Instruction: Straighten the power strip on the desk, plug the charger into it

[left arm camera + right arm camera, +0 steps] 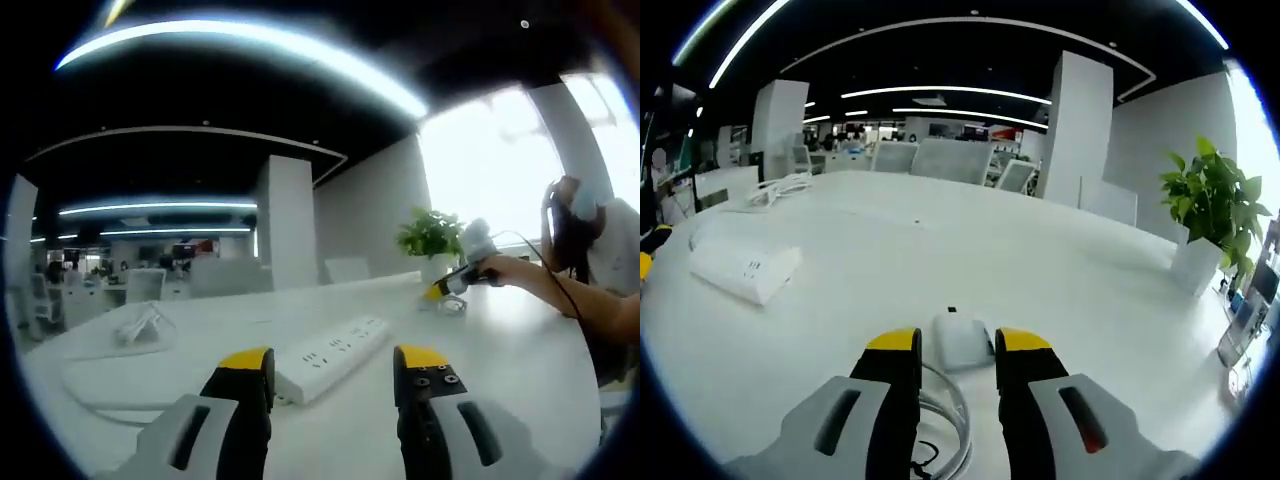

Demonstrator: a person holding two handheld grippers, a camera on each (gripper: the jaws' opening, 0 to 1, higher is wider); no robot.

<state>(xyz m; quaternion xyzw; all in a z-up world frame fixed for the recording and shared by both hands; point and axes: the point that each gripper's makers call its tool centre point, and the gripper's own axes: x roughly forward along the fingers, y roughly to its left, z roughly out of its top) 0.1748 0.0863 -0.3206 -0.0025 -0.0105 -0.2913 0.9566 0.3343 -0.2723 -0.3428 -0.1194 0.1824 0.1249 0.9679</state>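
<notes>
A white power strip (335, 355) lies aslant on the white desk (520, 350), just beyond my left gripper (335, 365), whose yellow-tipped jaws stand wide apart with nothing between them. The same strip (745, 268) shows at the left of the right gripper view. My right gripper (958, 345) has its jaws drawn in against the sides of a small white charger (962, 338) resting on the desk, and the charger's white cable (945, 415) coils under the jaws. In the left gripper view a person's hand holds that right gripper (458, 280) low on the desk at the right.
A potted plant (1210, 200) in a white pot stands near the window side of the desk. A loose bundle of white cable (780, 188) lies at the far left. Office chairs (950, 160) line the desk's far edge. The strip's cord (100, 392) curves off to the left.
</notes>
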